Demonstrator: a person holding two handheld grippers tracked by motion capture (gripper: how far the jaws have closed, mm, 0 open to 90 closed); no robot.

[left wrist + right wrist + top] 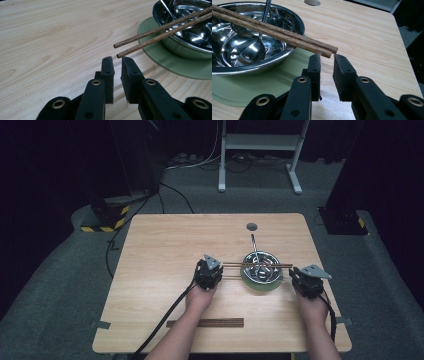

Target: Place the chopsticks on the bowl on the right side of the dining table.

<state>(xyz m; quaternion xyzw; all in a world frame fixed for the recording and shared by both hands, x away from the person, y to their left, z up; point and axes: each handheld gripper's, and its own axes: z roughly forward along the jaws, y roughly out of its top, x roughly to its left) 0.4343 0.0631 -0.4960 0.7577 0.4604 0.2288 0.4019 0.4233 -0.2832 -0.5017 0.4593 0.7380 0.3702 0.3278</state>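
We see two wooden chopsticks (257, 265) lying across a steel bowl (260, 267) on a green plate (260, 286), between our left hand-held gripper (117, 60) and right hand-held gripper (327, 57); both are released, jaws slightly apart just below the stick ends, above the counter (160, 245).

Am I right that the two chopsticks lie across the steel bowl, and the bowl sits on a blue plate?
Not quite. The chopsticks do lie across the steel bowl, but the plate under it is green, not blue, as the left gripper view shows.
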